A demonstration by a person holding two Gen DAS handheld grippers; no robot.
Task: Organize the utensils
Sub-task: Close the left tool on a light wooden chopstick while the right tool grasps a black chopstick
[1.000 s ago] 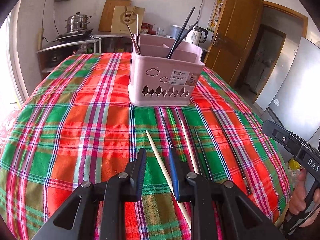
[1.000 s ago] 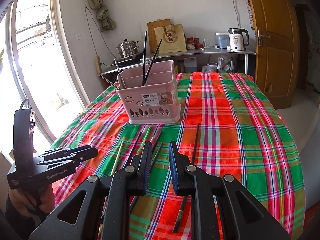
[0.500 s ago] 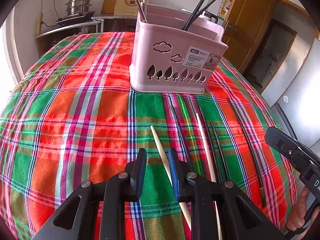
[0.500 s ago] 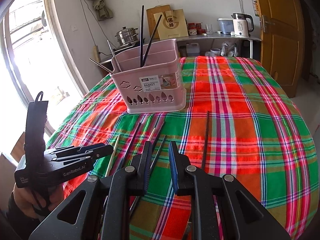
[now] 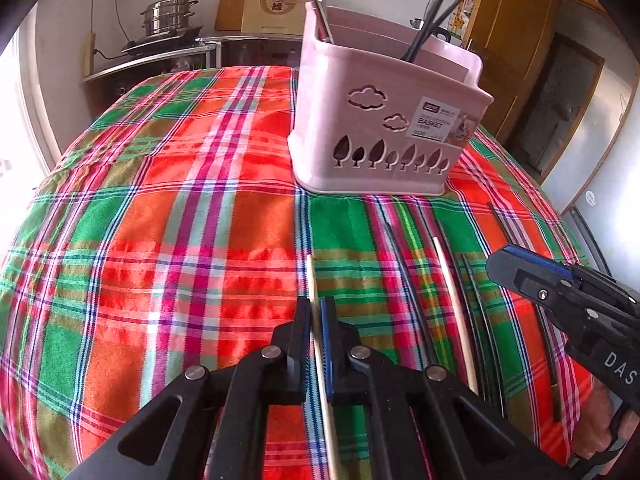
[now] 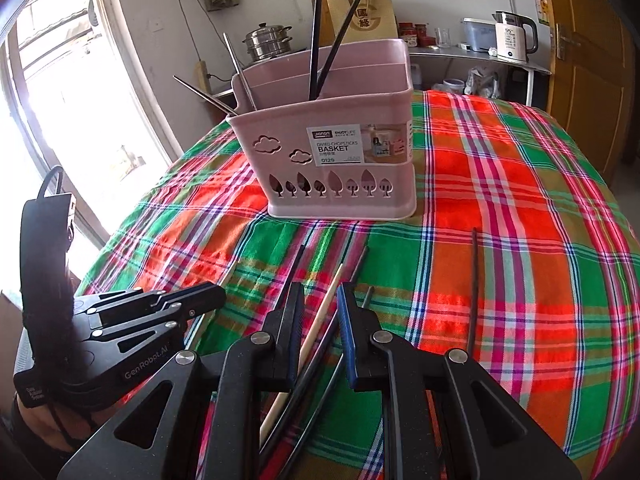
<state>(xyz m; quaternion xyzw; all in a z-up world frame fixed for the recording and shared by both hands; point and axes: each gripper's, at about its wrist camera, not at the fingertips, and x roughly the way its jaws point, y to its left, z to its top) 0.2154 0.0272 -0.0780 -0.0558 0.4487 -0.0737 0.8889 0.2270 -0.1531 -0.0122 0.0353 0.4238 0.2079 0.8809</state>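
Two views cover this moment. From the left wrist, the left tool [image 5: 316, 320] has its jaws drawn nearly together on a pale wooden chopstick [image 5: 312, 280] lying on the red-and-green plaid tabletop [image 5: 180, 220]; the stick runs lengthwise through the narrow slot, so it looks clamped, though whether the pads truly bite is hard to tell. A pink plastic divided chopstick basket [image 5: 384, 120] stands at the far right, well apart, presumably where the stick belongs. Right of the tool lie a second pale wooden chopstick [image 5: 452, 292] and several dark chopsticks [image 5: 480, 312], laid roughly parallel and pointing toward the basket, easy to take one at a time.

From the right wrist, the right tool [image 6: 318, 312] hangs with its jaws apart, holding nothing, straddling that second pale chopstick [image 6: 320, 320] and dark sticks beside it. The basket [image 6: 332, 152] already holds upright black chopsticks [image 6: 316, 40] and, in its left compartment, thin metal ones [image 6: 236, 64]. One lone dark chopstick [image 6: 475, 280] lies farther right.
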